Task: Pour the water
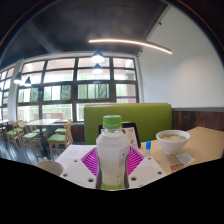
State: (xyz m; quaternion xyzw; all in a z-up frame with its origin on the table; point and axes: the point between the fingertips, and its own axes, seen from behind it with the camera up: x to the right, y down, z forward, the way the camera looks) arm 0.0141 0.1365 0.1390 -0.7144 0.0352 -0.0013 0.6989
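The claw [112,163] is gripping a bottle [112,155], both pink pads [92,160] pressing its sides, fingers closed only to the bottle's width. By my judgement the carrying step is in hand, pouring not yet begun. The next move is calling for travel toward the white bowl [173,140], ahead and to the right, then a tilt. The bottle is standing upright, pale and translucent, green-capped; its fill level is not showing.
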